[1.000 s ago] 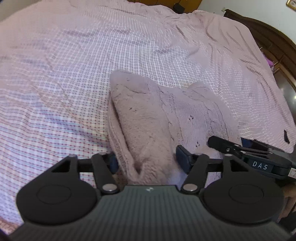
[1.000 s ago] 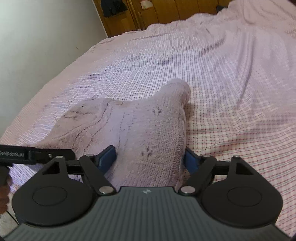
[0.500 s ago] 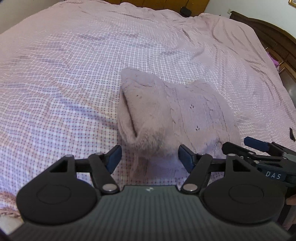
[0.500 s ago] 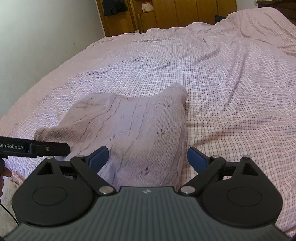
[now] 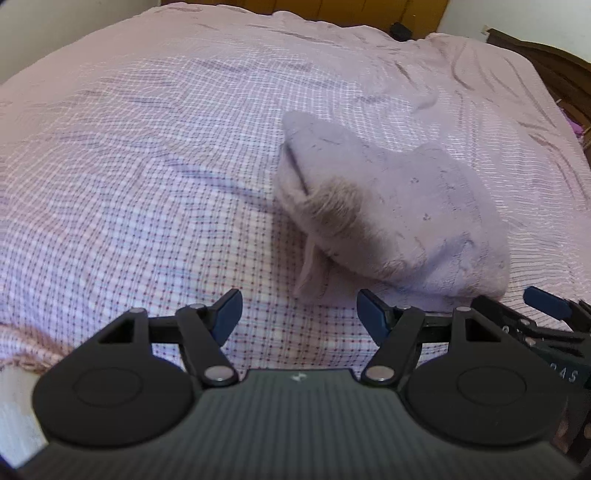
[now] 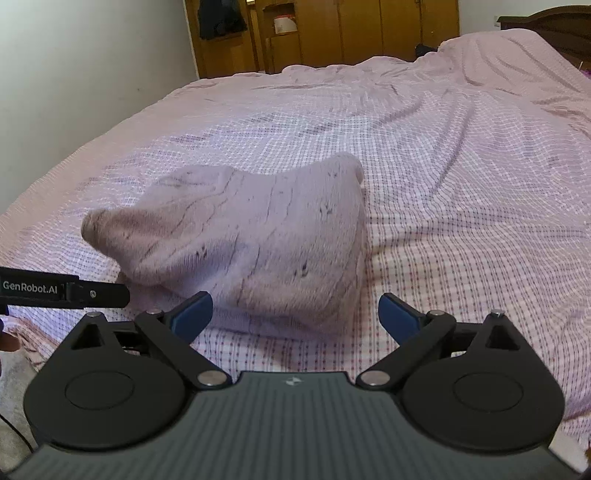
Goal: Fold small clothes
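A small fuzzy mauve knitted garment (image 5: 399, 218) lies folded in a puffy heap on the pink checked bedsheet (image 5: 147, 166). It also shows in the right wrist view (image 6: 258, 236). My left gripper (image 5: 297, 314) is open and empty, just in front of the garment's near left edge, not touching it. My right gripper (image 6: 295, 317) is open and empty, just in front of the garment's near edge. The right gripper's fingertips (image 5: 546, 301) show at the right edge of the left wrist view. The left gripper's finger (image 6: 96, 293) shows at the left of the right wrist view.
The bedsheet (image 6: 461, 166) is wrinkled toward the far side. A dark wooden headboard (image 5: 554, 70) stands at the far right. Wooden wardrobes (image 6: 332, 33) and a white wall (image 6: 74, 74) lie beyond the bed. The bed's near edge (image 5: 26, 362) is at lower left.
Both grippers have opened, let go of the garment and drawn back toward me. The garment now rests in a heap on the sheet, farther from the fingers.
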The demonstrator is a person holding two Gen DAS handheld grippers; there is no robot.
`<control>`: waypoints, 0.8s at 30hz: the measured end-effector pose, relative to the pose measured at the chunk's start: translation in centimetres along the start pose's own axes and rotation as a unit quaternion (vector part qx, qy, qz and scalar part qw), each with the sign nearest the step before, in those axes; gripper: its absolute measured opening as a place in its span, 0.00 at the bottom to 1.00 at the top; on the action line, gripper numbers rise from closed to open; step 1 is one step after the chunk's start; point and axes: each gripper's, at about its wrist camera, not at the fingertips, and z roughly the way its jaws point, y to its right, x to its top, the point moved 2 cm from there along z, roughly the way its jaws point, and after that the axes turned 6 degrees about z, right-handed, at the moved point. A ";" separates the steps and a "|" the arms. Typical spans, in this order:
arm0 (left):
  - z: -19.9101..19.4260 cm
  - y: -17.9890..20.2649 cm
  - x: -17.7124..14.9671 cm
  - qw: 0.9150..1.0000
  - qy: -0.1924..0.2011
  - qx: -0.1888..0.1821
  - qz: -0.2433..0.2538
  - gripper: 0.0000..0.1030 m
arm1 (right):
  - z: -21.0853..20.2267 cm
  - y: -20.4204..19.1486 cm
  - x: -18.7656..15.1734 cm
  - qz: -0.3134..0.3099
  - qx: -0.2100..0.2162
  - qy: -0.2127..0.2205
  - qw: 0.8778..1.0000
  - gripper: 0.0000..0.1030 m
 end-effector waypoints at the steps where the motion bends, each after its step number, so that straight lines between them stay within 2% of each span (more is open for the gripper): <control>1: 0.1 0.1 -0.2 1.000 0.000 0.005 0.000 0.68 | 0.1 -0.1 -0.3 -0.002 -0.004 0.002 1.000 0.98; 10: 2.0 1.4 -1.3 0.999 0.005 0.045 0.019 0.68 | 2.1 0.1 -3.2 0.005 -0.050 0.000 0.999 0.98; 13: 2.9 1.4 -1.8 0.998 -0.004 0.054 0.017 0.68 | 3.0 0.8 -4.0 0.030 -0.060 -0.007 0.998 0.98; 16: 3.4 1.6 -2.4 0.998 0.006 0.064 0.025 0.68 | 3.6 1.3 -4.6 0.047 -0.059 -0.003 0.997 1.00; 20: 3.9 2.4 -2.8 0.997 0.015 0.068 0.035 0.80 | 3.9 1.1 -5.1 0.046 -0.063 0.004 0.997 1.00; 24: 4.2 3.2 -3.2 0.994 0.020 0.088 0.059 0.80 | 4.0 1.1 -5.4 0.048 -0.064 0.014 0.997 1.00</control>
